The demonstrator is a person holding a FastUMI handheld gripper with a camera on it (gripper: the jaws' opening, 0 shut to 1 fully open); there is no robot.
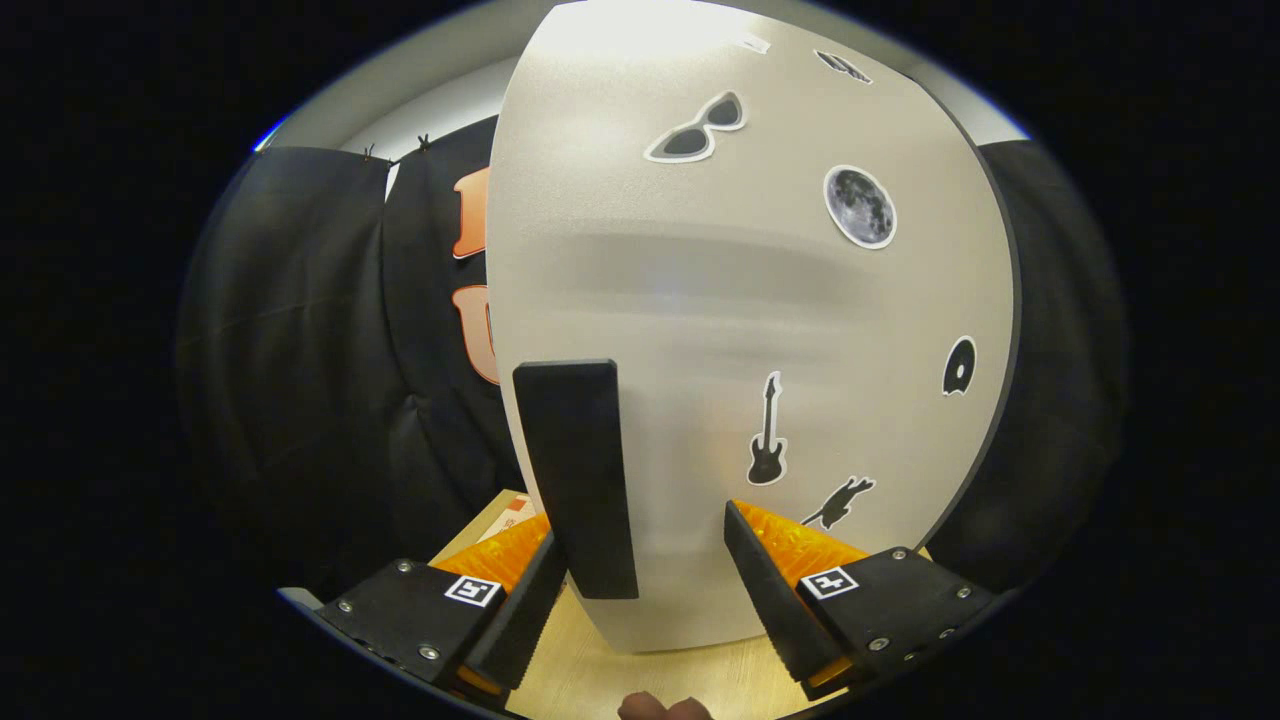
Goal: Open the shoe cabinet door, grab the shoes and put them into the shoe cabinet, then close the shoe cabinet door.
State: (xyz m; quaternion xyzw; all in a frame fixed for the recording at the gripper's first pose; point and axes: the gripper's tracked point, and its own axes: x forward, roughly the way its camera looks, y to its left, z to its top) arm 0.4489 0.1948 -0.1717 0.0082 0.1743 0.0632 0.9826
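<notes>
The white shoe cabinet door (740,300) stands upright right in front of me, with several stickers on it: sunglasses, a moon, a guitar. A black upright handle (578,470) sits near its left edge. My gripper (642,530) is open. The handle's lower end lies between the fingers, close against the left finger (530,600). The right finger (770,580) stays well apart from the handle, close to the door face. I cannot tell whether the door is fully closed.
The cabinet stands on a light wooden surface (600,670). Black cloth walls hang to the left and right of it. A pale flat thing with an orange mark (508,516) lies left of the cabinet's foot. Fingertips of a person's hand (662,708) show below the gripper.
</notes>
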